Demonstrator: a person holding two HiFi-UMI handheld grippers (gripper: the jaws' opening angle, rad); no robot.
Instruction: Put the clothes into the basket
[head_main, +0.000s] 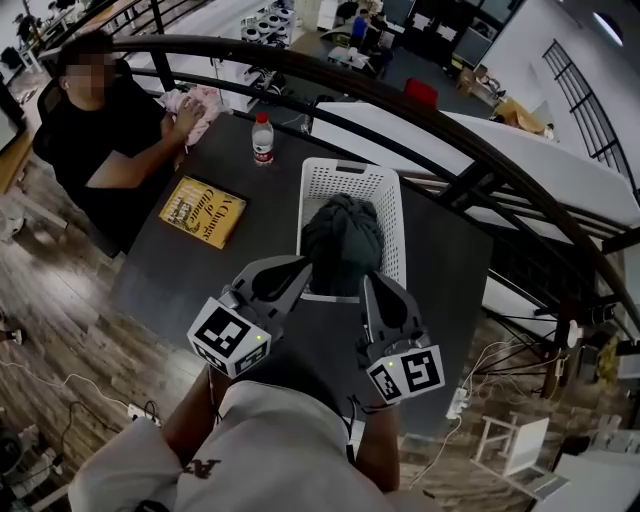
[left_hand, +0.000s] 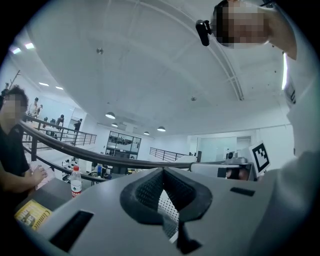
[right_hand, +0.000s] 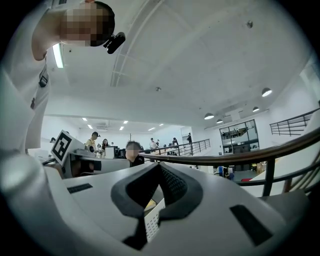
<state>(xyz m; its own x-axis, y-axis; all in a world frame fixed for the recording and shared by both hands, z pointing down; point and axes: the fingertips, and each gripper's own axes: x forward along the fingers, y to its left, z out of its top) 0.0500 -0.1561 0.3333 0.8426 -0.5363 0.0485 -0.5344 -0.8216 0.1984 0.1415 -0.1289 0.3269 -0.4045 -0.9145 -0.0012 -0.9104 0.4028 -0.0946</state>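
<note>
Both forearms reach forward side by side, holding the grippers level at the near rim of the white perforated plastic basket (head_main: 391, 215). The left gripper (head_main: 298, 267) sits at that rim's left end with its jaws together and nothing between them. The right gripper (head_main: 369, 287), at the right end, is likewise closed and empty. A dark grey-green ribbed knit garment (head_main: 342, 238) lies heaped in the basket's near half.
</note>
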